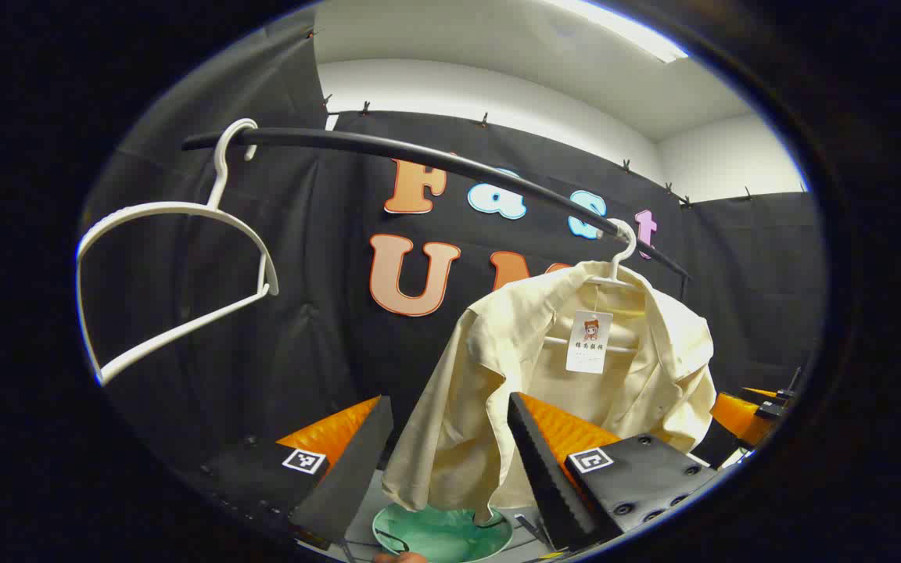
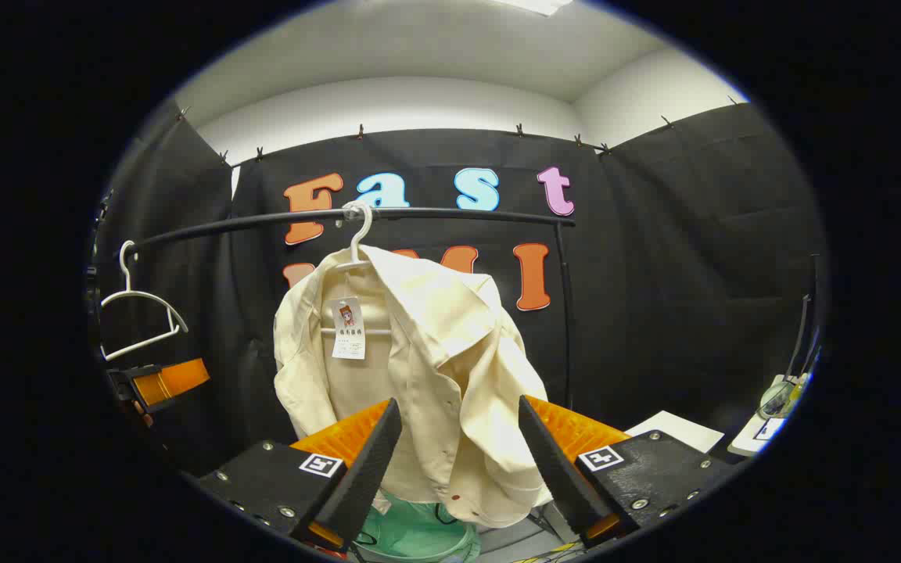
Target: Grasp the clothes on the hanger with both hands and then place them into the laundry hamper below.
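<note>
**Cream shirt on the rail, both grippers spread before it**

Cream shirt (image 1: pixel 576 383) hangs from a white hanger (image 1: pixel 621 258) hooked over the black rail (image 1: pixel 419 156), a paper tag (image 1: pixel 588 342) dangling at its collar; in the right gripper view the same shirt (image 2: pixel 419 375) hangs near the middle of the rail (image 2: pixel 435 213). Below its hem sits the green laundry hamper (image 1: pixel 443 536), seen again in the right gripper view (image 2: pixel 419 536). An empty white hanger (image 1: pixel 177 266) hangs farther along the rail, apart from the shirt. Left gripper (image 1: pixel 450 461) has its fingers spread wide, the shirt's lower edge showing in the gap, neither finger pressing on the fabric. Right gripper (image 2: pixel 458 461) is likewise spread, the shirt hanging beyond and between its fingers, ungrasped. An orange part of the other gripper (image 2: pixel 161 383) appears at the left edge of the right gripper view
</note>
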A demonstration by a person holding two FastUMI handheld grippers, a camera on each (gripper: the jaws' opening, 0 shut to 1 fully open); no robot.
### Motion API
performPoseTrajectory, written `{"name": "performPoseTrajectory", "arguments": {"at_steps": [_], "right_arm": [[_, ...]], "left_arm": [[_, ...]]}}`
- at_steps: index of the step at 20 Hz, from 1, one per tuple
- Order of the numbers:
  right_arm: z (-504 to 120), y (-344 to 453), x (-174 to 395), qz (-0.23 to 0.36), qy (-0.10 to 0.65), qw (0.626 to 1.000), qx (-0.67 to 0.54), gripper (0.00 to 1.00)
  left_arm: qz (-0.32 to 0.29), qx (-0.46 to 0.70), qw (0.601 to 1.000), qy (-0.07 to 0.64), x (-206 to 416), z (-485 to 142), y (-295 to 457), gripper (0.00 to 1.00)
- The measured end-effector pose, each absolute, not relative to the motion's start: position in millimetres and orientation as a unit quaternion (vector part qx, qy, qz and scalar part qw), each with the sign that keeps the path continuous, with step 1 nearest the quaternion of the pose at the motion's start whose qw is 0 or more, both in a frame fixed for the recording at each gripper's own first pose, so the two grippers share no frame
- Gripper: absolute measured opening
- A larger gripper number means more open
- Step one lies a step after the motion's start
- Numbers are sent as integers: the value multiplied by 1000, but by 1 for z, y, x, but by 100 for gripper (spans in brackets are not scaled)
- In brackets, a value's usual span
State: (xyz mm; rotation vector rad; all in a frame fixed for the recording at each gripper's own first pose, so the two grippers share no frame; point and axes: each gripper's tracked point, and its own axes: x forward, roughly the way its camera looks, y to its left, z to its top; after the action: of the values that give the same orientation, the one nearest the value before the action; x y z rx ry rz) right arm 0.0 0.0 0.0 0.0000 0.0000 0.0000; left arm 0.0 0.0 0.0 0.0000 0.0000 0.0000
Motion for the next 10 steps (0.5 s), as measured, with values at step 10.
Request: {"name": "performPoseTrajectory", "arguments": {"at_steps": [10], "right_arm": [[4,-1,6,-41,5,999,-1,94]], "left_arm": [[-23,38,999,0,10,5,-6,97]]}}
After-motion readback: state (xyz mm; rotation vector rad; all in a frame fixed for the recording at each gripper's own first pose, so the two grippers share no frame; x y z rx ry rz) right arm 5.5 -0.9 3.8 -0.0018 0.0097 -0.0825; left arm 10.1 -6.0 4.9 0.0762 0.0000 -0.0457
